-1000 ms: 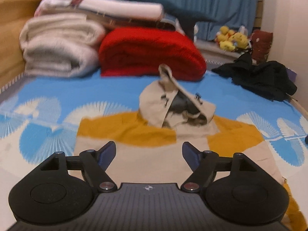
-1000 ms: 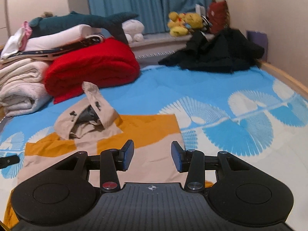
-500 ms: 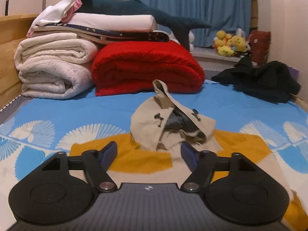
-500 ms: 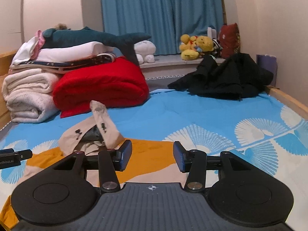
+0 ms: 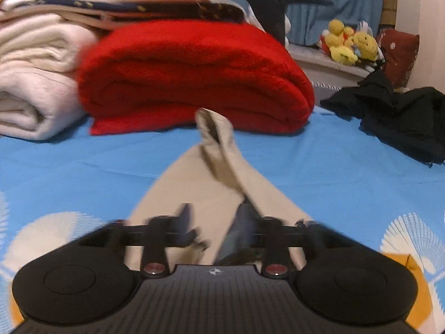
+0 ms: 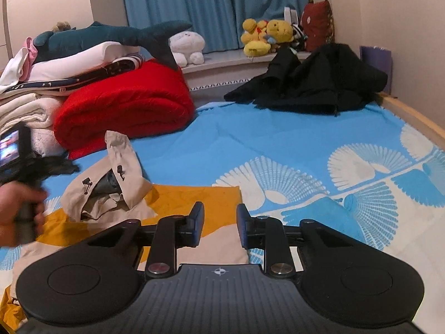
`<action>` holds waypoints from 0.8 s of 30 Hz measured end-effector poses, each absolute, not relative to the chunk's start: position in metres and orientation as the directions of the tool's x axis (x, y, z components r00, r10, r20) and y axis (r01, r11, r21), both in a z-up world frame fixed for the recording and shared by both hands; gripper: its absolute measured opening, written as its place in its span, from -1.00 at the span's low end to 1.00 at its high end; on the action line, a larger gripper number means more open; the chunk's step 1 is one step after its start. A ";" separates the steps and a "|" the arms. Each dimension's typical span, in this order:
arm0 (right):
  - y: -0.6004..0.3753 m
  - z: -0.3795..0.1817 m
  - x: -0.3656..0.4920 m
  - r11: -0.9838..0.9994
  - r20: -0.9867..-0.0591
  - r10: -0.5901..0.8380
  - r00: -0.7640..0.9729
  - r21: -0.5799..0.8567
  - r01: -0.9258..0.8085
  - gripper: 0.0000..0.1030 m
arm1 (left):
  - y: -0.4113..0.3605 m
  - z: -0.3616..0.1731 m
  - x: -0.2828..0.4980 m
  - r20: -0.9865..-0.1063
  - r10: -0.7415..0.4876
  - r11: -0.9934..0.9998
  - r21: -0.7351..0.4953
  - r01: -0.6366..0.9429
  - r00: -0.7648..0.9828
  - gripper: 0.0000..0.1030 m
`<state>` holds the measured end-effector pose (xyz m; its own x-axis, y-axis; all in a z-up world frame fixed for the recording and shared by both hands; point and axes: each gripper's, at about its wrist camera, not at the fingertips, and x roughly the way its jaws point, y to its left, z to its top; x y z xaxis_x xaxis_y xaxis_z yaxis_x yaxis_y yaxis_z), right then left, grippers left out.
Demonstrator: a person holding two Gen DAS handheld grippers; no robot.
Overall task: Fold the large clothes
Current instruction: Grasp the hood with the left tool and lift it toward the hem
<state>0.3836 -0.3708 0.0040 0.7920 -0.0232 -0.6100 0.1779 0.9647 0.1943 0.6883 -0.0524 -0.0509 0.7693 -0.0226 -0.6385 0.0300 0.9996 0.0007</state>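
Blue bed (image 6: 250,144): left gripper (image 5: 214,222) has advanced onto the hood (image 5: 222,172) at twelve o'clock, fingers spread; right gripper (image 6: 219,222) hovers, fingers likewise apart.

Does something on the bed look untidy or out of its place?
Yes. The hoodie's beige hood stands up crumpled, its tip pointing upward, not lying flat. Farther back, a black garment lies in an unfolded heap beside the neatly folded red blanket.

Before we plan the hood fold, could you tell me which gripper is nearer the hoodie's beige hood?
Left. The left gripper is right at the beige hood; the right gripper hovers over the hoodie's shoulder, apart from it.
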 end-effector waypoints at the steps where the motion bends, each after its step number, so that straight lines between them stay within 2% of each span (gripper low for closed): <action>1: -0.371 0.003 0.385 0.963 -0.616 -0.022 0.787 0.198 0.181 -0.49 | -0.060 -0.058 0.700 -0.648 -0.020 0.999 0.014 0.038 0.761 0.13; 3: -0.372 -0.001 0.387 0.961 -0.625 -0.015 0.780 0.208 0.185 -0.49 | -0.076 -0.075 0.723 -0.685 -0.016 0.996 0.055 0.074 0.729 0.13; 6: -0.370 -0.005 0.390 0.961 -0.639 -0.009 0.769 0.208 0.184 -0.49 | -0.094 -0.098 0.746 -0.692 0.106 0.971 0.226 0.075 0.715 0.11; 8: -0.368 -0.006 0.391 0.962 -0.642 -0.003 0.767 0.206 0.177 -0.49 | -0.094 -0.103 0.756 -0.690 0.148 0.958 0.278 0.071 0.708 -0.05; 12: -0.368 -0.005 0.389 0.963 -0.641 -0.002 0.767 0.205 0.173 -0.49 | -0.084 -0.094 0.761 -0.687 0.135 0.971 0.234 0.041 0.714 -0.41; 16: -0.369 -0.006 0.386 0.959 -0.644 -0.007 0.765 0.211 0.186 -0.48 | -0.059 -0.075 0.748 -0.663 0.060 0.996 0.085 -0.005 0.746 -0.37; 18: -0.369 -0.006 0.386 0.958 -0.646 -0.003 0.764 0.218 0.188 -0.48 | -0.058 -0.082 0.747 -0.692 0.069 0.994 0.112 0.014 0.718 -0.37; 20: -0.368 -0.006 0.386 0.959 -0.645 0.001 0.764 0.217 0.182 -0.48 | -0.064 -0.093 0.745 -0.703 0.091 0.979 0.192 0.064 0.705 -0.30; 22: -0.369 -0.006 0.387 0.960 -0.645 -0.001 0.764 0.213 0.182 -0.48 | -0.069 -0.101 0.744 -0.697 0.080 0.969 0.221 0.107 0.712 -0.02; 24: -0.371 -0.007 0.388 0.959 -0.648 -0.001 0.762 0.216 0.185 -0.48 | -0.075 -0.106 0.749 -0.685 0.069 0.961 0.241 0.137 0.725 0.08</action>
